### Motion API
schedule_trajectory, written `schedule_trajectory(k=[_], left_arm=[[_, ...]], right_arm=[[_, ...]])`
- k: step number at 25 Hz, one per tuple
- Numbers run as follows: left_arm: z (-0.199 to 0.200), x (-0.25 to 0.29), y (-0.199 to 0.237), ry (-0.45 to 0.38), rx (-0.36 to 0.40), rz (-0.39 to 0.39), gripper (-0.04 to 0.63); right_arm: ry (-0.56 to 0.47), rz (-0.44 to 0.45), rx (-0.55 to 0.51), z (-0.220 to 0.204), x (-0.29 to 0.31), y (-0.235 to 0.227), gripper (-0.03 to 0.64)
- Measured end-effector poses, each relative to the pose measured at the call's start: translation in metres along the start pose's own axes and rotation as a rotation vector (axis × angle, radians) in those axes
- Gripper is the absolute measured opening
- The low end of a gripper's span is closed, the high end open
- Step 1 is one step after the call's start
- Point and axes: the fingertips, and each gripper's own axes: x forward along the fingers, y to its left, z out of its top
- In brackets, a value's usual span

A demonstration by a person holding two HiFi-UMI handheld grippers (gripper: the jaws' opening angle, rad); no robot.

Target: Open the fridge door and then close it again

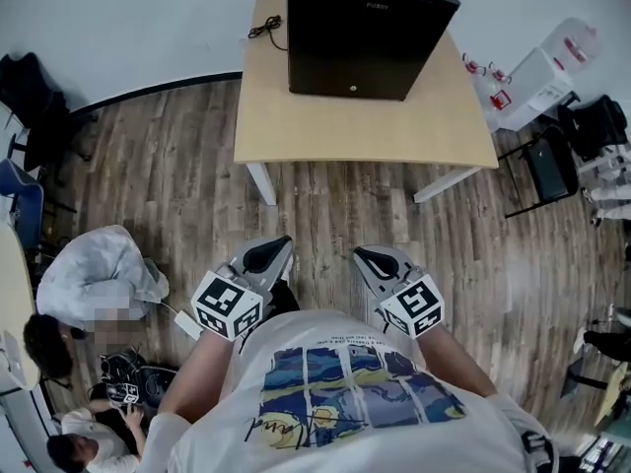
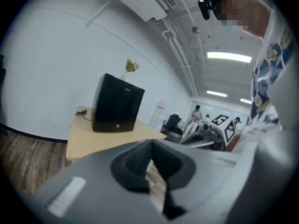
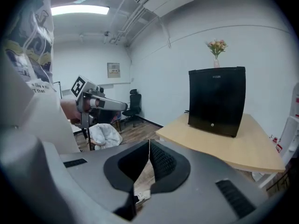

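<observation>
A small black fridge (image 1: 365,28) stands with its door closed at the back of a light wooden table (image 1: 365,131), well ahead of me. It also shows in the left gripper view as the fridge (image 2: 117,104) and in the right gripper view as the fridge (image 3: 216,99). Both grippers are held close to my body over the wooden floor, far short of the table. The left gripper (image 1: 281,244) is shut with nothing between its jaws, its tips (image 2: 152,146) meeting. The right gripper (image 1: 363,254) is likewise shut and empty, pointing toward the table (image 3: 148,143).
A black cable (image 1: 266,28) lies on the table beside the fridge, and a vase of flowers (image 3: 216,48) stands on top of it. People sit on the floor at the left by a grey bundle (image 1: 99,269). Black chairs (image 1: 547,161) and a white container (image 1: 537,77) stand at the right.
</observation>
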Motion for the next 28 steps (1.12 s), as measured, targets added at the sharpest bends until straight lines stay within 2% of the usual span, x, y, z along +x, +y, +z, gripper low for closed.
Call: schedule_trajectory(k=[7,12,14,19,28], left_arm=[[0.066,0.046,0.104,-0.015,0.086,-0.059,0.012],[0.099,0.075,0.17,-0.033,0.109,-0.093,0.018],[0.11,0.087,0.192,-0.035,0.129,-0.111,0.039],[0.149,0.123,0.239,-0.069,0.151,-0.155,0.046],[0.217,0.192,0.289,-0.118,0.224,-0.218,0.091]], right_arm=[[0.002,-0.097,0.039,0.045,0.056,-0.043,0.015],[0.01,-0.149,0.058,0.064,0.093,-0.06,0.015],[0.005,-0.178,0.065,0.069,0.103,-0.067,0.015],[0.004,-0.261,0.104,0.073,0.103,-0.082,0.015],[0.037,-0.378,0.124,0.068,0.076,-0.12,0.015]])
